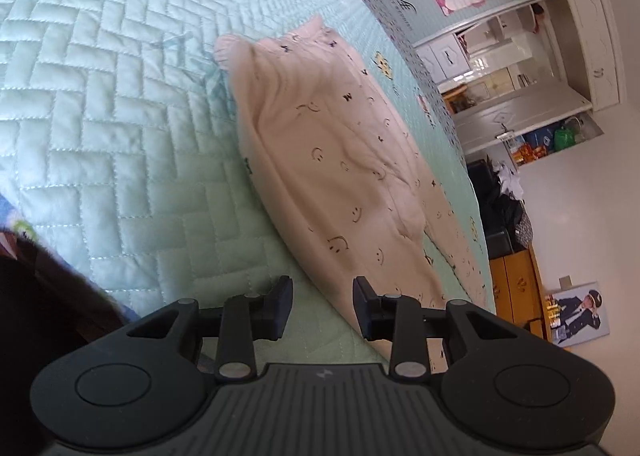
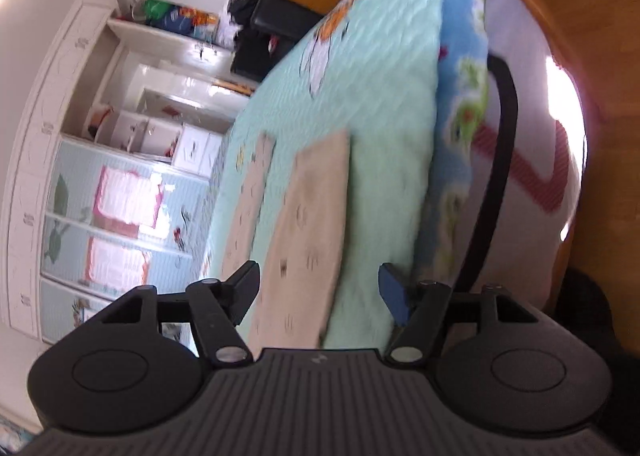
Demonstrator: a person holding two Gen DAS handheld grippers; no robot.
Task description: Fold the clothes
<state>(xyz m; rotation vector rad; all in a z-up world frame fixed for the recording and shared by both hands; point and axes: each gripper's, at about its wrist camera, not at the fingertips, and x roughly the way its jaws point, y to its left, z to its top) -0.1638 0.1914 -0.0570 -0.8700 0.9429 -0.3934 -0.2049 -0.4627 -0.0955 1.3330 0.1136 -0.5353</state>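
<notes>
A cream garment point(image 1: 332, 160) printed with small smiley faces and letters lies folded lengthwise on the mint quilted bedspread point(image 1: 104, 104). My left gripper point(image 1: 322, 308) hovers over the garment's near end, open, with nothing between its fingers. In the right wrist view the same garment point(image 2: 308, 232) shows blurred as a long cream strip, with a second cream part point(image 2: 250, 192) lying to its left. My right gripper point(image 2: 318, 296) is open wide above its near end and holds nothing.
A blue patterned blanket point(image 2: 460, 104) and a white cushion with a red stripe point(image 2: 532, 160) lie along the bed's edge, crossed by a black strap point(image 2: 496, 160). A white wardrobe point(image 2: 80, 160) and wooden cabinets point(image 1: 516, 288) stand beyond the bed.
</notes>
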